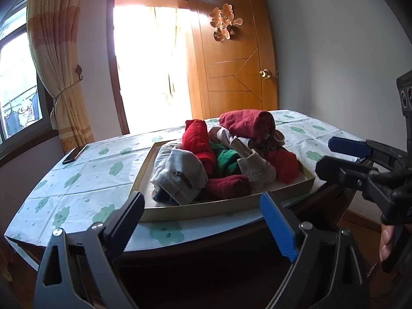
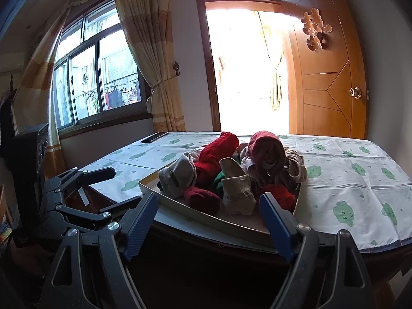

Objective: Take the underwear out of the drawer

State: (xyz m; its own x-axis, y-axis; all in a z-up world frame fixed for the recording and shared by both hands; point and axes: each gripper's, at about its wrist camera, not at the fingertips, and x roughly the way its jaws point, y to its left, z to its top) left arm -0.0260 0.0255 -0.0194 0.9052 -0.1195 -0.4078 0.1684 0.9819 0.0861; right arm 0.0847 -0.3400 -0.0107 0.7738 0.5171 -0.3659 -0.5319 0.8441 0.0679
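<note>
A: Where's the underwear?
B: Rolled red, grey, green cloth bundles [image 1: 226,157] heaped in shallow beige tray-drawer [image 1: 231,204] on table. Both my grippers, left [image 1: 203,221] & right [image 2: 208,221], gape empty, short of it.
A: Tip?
B: Pinch one top roll only, lift straight.

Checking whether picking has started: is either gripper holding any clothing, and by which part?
Nothing held: left gripper and right gripper are both open and empty.

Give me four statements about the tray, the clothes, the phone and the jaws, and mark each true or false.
1. The tray holds a pile of rolled clothes. True.
2. The left gripper is shut on a red garment. False: its jaws stand open and empty, short of the tray.
3. A phone lies on the tablecloth. True.
4. The door bears no decoration. False: a paper cutout hangs on it.
</note>
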